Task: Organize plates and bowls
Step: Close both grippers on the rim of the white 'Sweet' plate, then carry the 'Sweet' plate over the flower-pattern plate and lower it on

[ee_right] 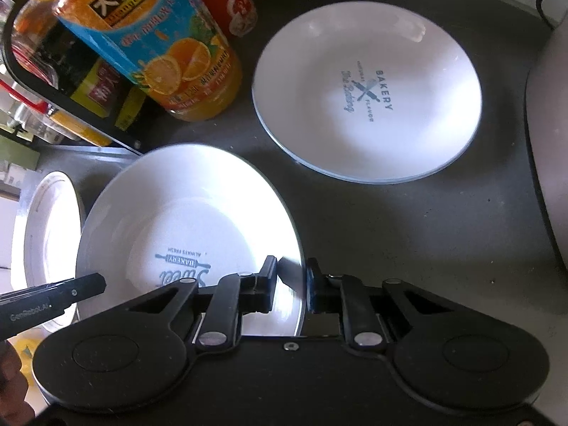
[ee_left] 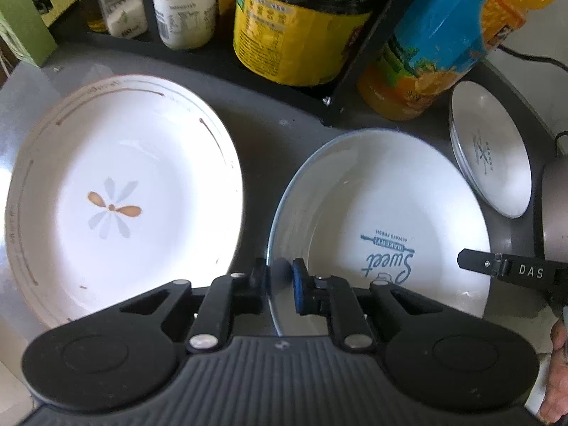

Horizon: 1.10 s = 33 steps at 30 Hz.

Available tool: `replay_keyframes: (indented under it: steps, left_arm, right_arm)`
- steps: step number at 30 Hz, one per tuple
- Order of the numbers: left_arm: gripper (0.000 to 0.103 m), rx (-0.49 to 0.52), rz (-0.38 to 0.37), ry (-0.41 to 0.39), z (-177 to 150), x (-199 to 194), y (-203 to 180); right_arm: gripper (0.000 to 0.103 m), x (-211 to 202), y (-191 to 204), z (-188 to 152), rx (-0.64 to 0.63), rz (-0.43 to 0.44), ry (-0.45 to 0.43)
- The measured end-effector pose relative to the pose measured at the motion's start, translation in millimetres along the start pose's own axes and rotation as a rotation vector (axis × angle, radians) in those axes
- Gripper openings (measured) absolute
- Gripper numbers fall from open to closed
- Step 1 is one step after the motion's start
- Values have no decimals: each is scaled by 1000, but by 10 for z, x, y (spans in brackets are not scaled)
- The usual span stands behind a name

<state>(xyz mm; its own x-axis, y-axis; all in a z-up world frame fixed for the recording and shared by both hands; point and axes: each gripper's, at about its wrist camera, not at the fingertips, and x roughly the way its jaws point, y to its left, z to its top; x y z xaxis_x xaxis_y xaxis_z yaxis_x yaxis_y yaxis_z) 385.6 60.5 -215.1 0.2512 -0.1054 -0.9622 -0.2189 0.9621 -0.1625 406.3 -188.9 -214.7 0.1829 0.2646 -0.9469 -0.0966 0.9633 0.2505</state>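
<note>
A white plate printed "Sweet Bakery" (ee_left: 383, 220) sits in the middle of the dark counter; it also shows in the right wrist view (ee_right: 184, 213). My left gripper (ee_left: 280, 277) is shut on its left rim. My right gripper (ee_right: 291, 280) is shut on its right rim and shows at the right edge of the left wrist view (ee_left: 475, 261). A flower-pattern plate (ee_left: 120, 191) lies to the left and shows in the right wrist view (ee_right: 46, 234). A white "Bakery" plate (ee_right: 365, 92) lies to the right, seeming to top a small stack (ee_left: 490, 152).
A black rack (ee_left: 358, 53) at the back holds jars and bottles. An orange juice bottle (ee_right: 159, 42) stands just behind the held plate, with a red can (ee_right: 230, 0) beside it. A grey rounded appliance (ee_right: 550, 163) stands at the right.
</note>
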Motion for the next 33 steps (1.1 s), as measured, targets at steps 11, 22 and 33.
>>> replay_keyframes:
  steps: [11, 22, 33]
  left_arm:
    - [12, -28, -9, -62, 25, -304, 117]
    - [12, -83, -54, -80, 61, -585, 288]
    - [12, -95, -50, -130, 142, -835, 523]
  right_arm:
    - [16, -96, 89, -21, -11, 61, -52]
    - [15, -356, 213, -89, -26, 119, -110]
    - [15, -426, 533, -111, -54, 160, -132]
